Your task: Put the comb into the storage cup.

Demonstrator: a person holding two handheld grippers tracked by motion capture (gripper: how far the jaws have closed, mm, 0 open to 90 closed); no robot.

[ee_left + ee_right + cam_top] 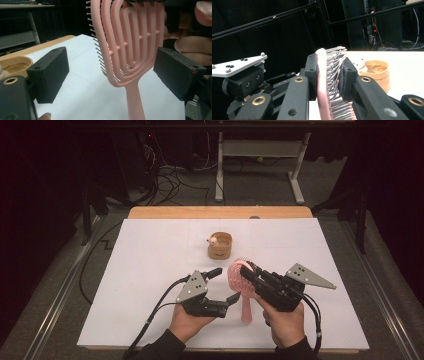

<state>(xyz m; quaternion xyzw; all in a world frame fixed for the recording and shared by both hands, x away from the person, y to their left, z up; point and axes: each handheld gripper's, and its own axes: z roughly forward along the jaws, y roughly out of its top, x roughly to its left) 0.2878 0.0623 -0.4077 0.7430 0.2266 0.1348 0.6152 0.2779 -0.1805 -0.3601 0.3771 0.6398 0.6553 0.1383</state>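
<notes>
Right gripper [250, 270] is clamped on the head of the pink hairbrush [241, 282], one jaw on the back, one on the bristles. Brush hangs abt upright, long axis vertical, handle down toward the white table [150, 270]. Left gripper [226, 285], jaws wide apart and holding nothing, sits at the brush's 9 o'clock, straddling the neck w/o touching, so it's nearest for a handle grab.

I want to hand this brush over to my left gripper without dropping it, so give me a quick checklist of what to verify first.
1. Right gripper clamped on the pink hairbrush: ok, jaws squeeze the head, back and bristles.
2. Left gripper open wide enough: ok, pads stand apart on either side of the brush.
3. Left pads touching the brush: not ok, gaps on both sides.
4. Handle free to grab: ok, it hangs down unobstructed.
5. Wooden bowl out of the way: ok, farther back on the table.
</notes>
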